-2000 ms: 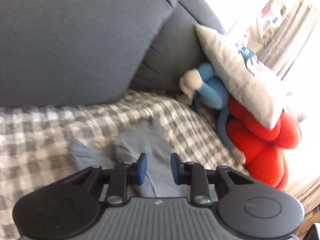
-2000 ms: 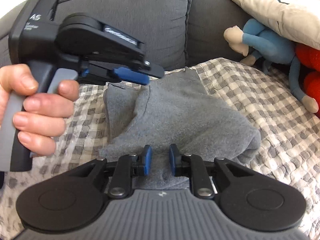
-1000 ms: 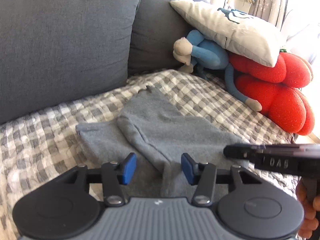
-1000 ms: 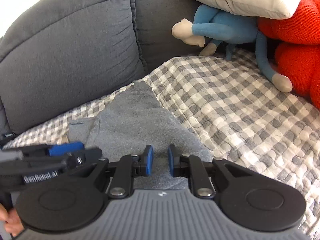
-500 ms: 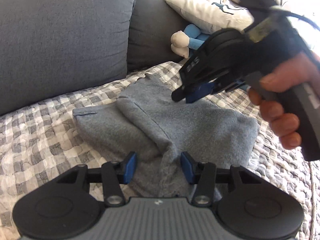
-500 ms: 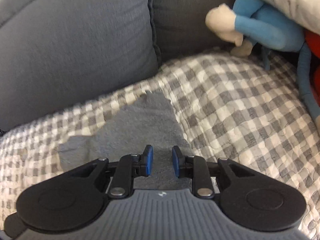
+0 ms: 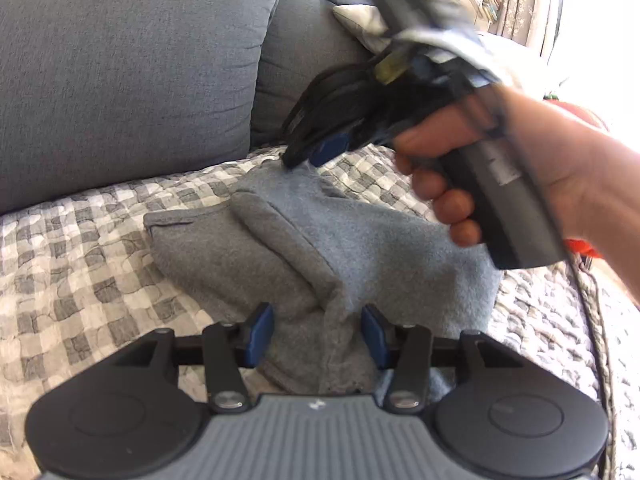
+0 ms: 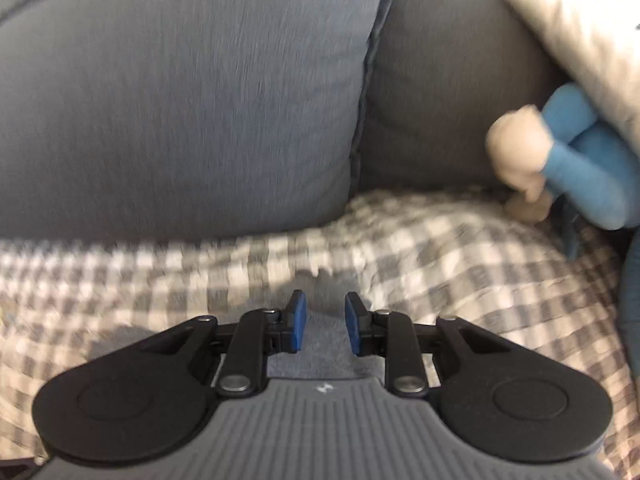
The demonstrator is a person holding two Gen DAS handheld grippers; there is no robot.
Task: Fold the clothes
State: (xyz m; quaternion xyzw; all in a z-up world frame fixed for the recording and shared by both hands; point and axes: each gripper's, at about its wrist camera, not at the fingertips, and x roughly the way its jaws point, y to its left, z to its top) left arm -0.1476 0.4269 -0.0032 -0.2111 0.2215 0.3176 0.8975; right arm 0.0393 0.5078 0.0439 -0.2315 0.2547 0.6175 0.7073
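A grey fleece garment (image 7: 320, 240) lies loosely folded on the checked blanket (image 7: 80, 240) that covers the sofa seat. My left gripper (image 7: 318, 336) is open at the garment's near end, with a raised fold of cloth between its fingers (image 7: 260, 332) but not pinched. A hand (image 7: 480, 168) holds my right gripper (image 7: 308, 152) above the garment's far corner, by the back cushions. In the blurred right wrist view, the right gripper (image 8: 325, 322) stands open, with the grey garment corner (image 8: 324, 348) lying in the gap between the pads.
Dark grey back cushions (image 7: 120, 80) rise behind the blanket. A white pillow (image 8: 592, 48) and a blue soft toy (image 8: 580, 168) sit at the right end of the sofa. A cable (image 7: 592, 320) trails over the blanket on the right.
The left gripper opened about a second ago and has stayed at the garment's near end. The right gripper has crossed over the garment to its far corner and opened a little.
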